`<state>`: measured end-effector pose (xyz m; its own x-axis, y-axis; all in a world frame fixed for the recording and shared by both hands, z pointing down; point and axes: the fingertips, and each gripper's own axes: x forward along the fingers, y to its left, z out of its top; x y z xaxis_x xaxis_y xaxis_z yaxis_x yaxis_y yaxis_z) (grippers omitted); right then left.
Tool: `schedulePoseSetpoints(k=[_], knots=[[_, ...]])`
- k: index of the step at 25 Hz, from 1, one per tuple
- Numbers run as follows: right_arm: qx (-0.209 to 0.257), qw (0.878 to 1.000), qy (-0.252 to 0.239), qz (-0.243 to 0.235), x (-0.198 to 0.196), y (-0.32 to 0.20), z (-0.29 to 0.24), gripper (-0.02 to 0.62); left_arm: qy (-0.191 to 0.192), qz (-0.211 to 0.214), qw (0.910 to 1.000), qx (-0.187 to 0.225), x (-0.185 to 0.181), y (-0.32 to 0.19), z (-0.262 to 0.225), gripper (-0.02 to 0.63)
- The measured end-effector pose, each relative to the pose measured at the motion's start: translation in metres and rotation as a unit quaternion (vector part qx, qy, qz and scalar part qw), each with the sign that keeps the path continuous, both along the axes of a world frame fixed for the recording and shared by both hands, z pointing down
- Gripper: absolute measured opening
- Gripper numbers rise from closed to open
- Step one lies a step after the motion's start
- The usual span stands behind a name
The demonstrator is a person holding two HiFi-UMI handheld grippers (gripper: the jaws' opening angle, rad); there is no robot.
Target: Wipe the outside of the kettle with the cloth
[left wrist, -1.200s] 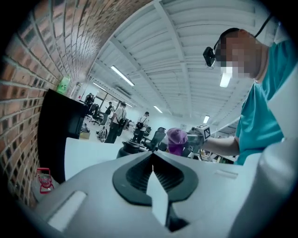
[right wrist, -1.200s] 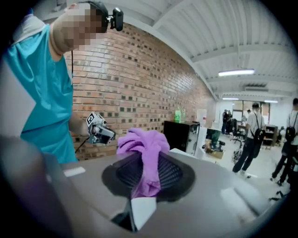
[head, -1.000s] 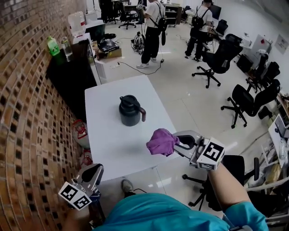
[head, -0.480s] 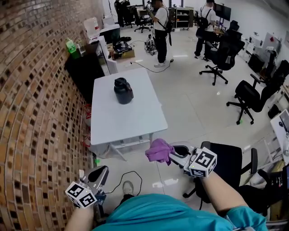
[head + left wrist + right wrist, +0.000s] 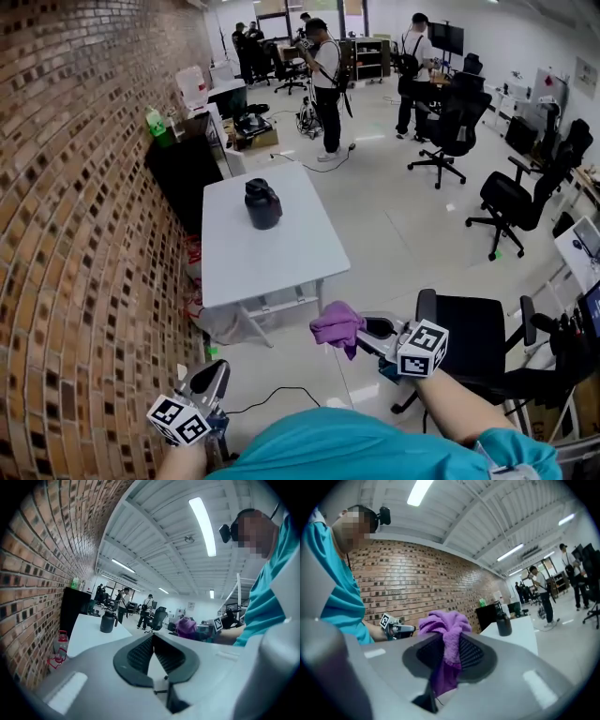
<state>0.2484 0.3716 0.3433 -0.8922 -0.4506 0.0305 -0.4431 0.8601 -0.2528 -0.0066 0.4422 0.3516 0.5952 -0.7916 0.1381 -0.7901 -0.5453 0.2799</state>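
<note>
The dark kettle (image 5: 263, 203) stands upright on a white table (image 5: 281, 258), far ahead of both grippers. My right gripper (image 5: 352, 332) hangs over the floor short of the table's near edge, shut on a bunched purple cloth (image 5: 337, 324). In the right gripper view the cloth (image 5: 449, 634) is pinched between the pads and droops below them, with the kettle (image 5: 504, 625) small in the distance. My left gripper (image 5: 210, 377) is low at the left beside the brick wall, its jaws together with nothing in them. In the left gripper view the kettle (image 5: 107, 621) stands far off.
A brick wall (image 5: 84, 216) runs along the left. A black cabinet (image 5: 183, 164) with a green bottle stands behind the table. A black office chair (image 5: 469, 337) is just right of my right gripper. More chairs and several standing people (image 5: 325, 75) fill the back of the room.
The table and kettle have drawn much farther away as I backed off. Both grippers now hang over the floor. The right one still holds the cloth.
</note>
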Motion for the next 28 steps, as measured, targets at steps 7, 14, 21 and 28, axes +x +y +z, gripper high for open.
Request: schedulePoseSetpoints(k=[7,14,21,28], knots=[[0.002,0.999,0.011,0.031,-0.045,0.008,-0.002,0.067,0.004,0.015,0.9999,0.008,-0.041,0.016,-0.003,0.003],[0.03,0.998,0.054,0.02,-0.077,0.015,-0.007,0.066,0.02,0.008,0.9996,0.018,-0.07,0.023,-0.003,0.003],[0.031,0.998,0.06,0.015,-0.083,0.016,-0.006,0.066,0.022,0.011,0.9995,0.019,-0.075,0.024,-0.004,0.003],[0.033,0.997,0.062,0.011,-0.079,0.015,-0.009,0.064,0.022,0.011,0.9995,0.019,-0.072,0.024,-0.006,0.003]])
